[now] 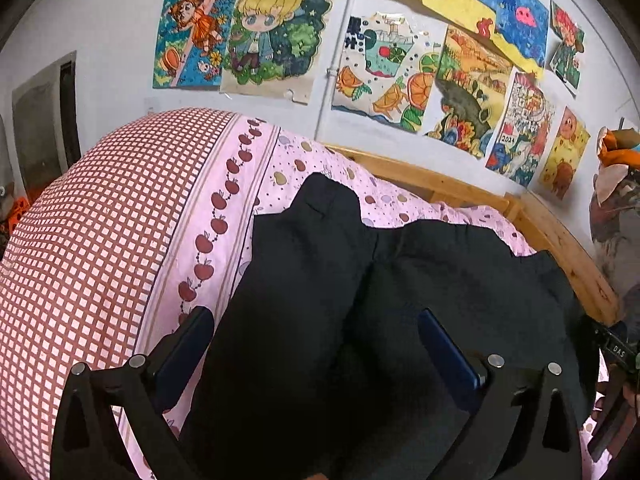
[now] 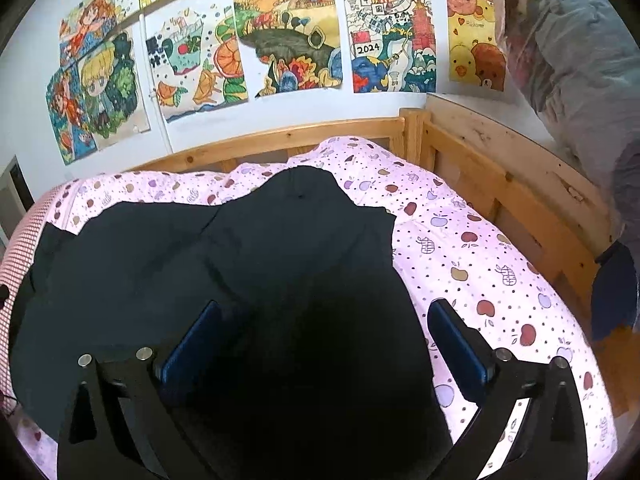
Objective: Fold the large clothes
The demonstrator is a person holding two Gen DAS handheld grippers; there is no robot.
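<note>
A large black garment (image 1: pixel 360 280) lies spread on a pink apple-print bed sheet (image 1: pixel 256 184); it also shows in the right wrist view (image 2: pixel 240 260). My left gripper (image 1: pixel 316 328) is open, its blue-padded fingers apart above the garment's left part near its left edge. My right gripper (image 2: pixel 326 320) is open over the garment's right part, with its right finger above the sheet (image 2: pixel 480 264). Neither gripper holds cloth. The near edge of the garment is hidden under the grippers.
A red-and-white checked cover (image 1: pixel 92 240) bulges at the left. A wooden bed frame (image 2: pixel 500 184) runs along the back and right side. Drawings (image 2: pixel 288 32) hang on the white wall. A bundle in a plastic bag (image 2: pixel 568 48) sits at the far right.
</note>
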